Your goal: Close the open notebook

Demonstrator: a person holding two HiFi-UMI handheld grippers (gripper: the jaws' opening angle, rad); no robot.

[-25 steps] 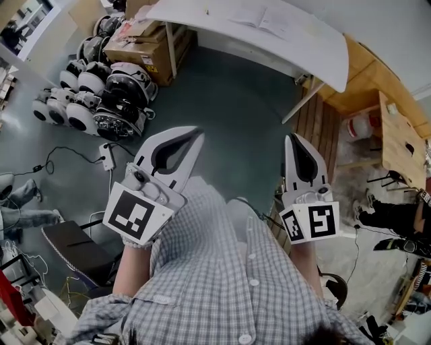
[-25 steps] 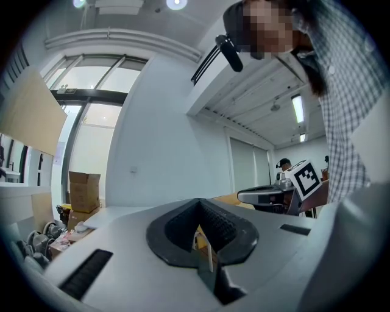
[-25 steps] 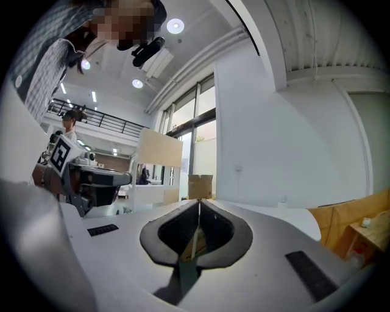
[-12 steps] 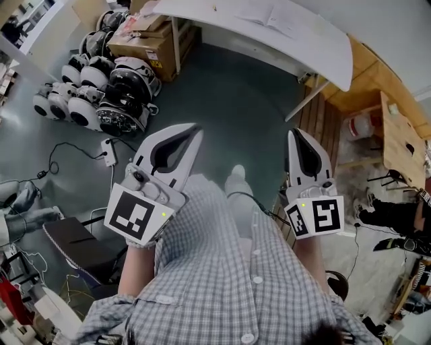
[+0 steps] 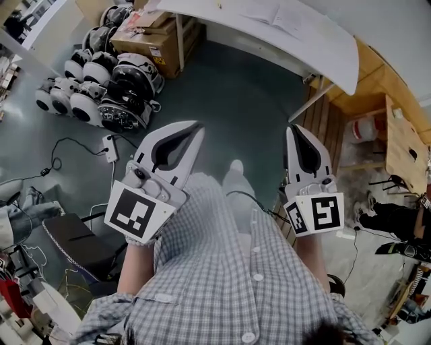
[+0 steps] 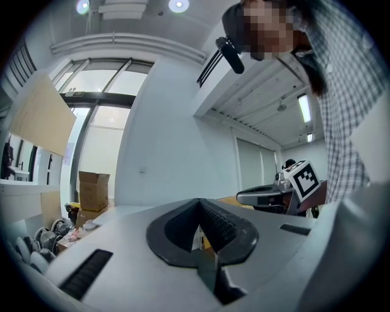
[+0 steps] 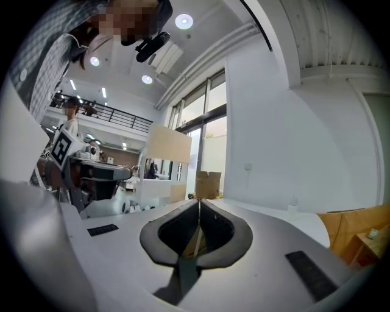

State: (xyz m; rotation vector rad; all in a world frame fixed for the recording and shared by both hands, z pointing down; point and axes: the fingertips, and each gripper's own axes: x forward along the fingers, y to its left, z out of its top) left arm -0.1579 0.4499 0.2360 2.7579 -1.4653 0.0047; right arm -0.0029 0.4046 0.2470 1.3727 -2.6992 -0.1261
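Both tongs held level in front of a checked shirt (image 5: 222, 269), side by side and well apart from each other. Left tongs (image 5: 194, 130): jaws closed tip to tip, nothing between them, only the dark hollow behind the tips. Right tongs (image 5: 294, 132): likewise closed and empty, tips meeting in a thin line. At the back of each, toward the body, a cube with square markers.

Open notebook (image 5: 268, 11) at the top edge of the head view, lying flat with pages up on a white counter (image 5: 323, 50). Well apart from both tongs, touched by neither. Between tongs and counter, bare grey floor (image 5: 236, 101).

Under the counter's left end, cardboard boxes (image 5: 149, 42). Beside them on the floor, a cluster of rounded white-and-black shells (image 5: 101, 91), kind unclear. Nearer, a white power strip (image 5: 108, 147) with a black cable trailing left. Right of the white counter, slatted wooden boards (image 5: 323, 118), a white bucket (image 5: 367, 127) and a wooden counter (image 5: 404, 145). Lower right, another person in dark clothes (image 5: 397, 219). Lower left, a dark chair seat (image 5: 71, 246).

In the left gripper view, a pale wall and tall windows beyond the closed tips, with the right tongs off to the right. In the right gripper view, more windows straight ahead, with the left tongs off to the left.
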